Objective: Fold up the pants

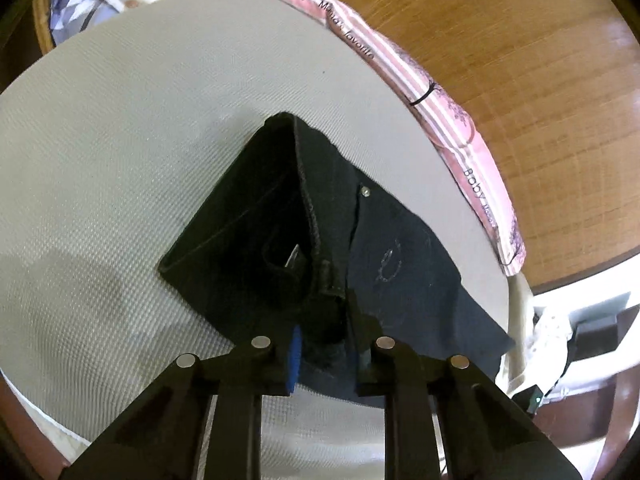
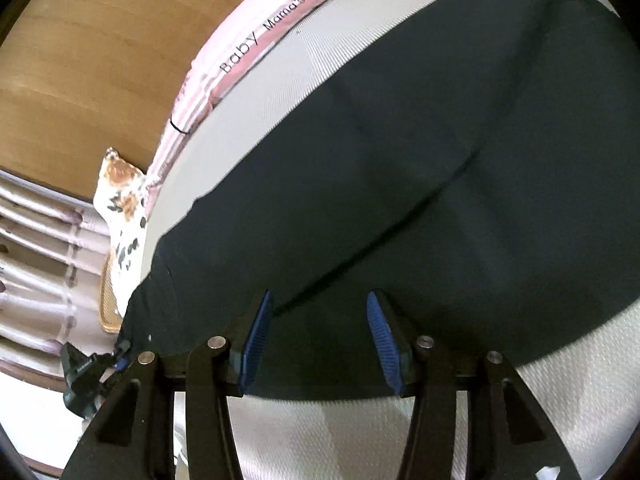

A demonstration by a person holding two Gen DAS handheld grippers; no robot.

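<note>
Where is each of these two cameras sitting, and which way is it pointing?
Left wrist: sits on the left gripper, looking forward along its fingers at the bunched waist of the black pants, which the fingers clamp.
Right wrist: sits on the right gripper, fingers open, low over the flat pants.
Shared: the pants, the grey mat, the pink lettered cloth and the wooden board.

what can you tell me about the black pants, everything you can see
The black pants look like dark denim, with stitched seams, a rivet, belt loop and embroidered pocket. They lie on a pale woven mat, the waist end raised and folded where the left tool is shut on it. The right tool is open over the flat legs.
</note>
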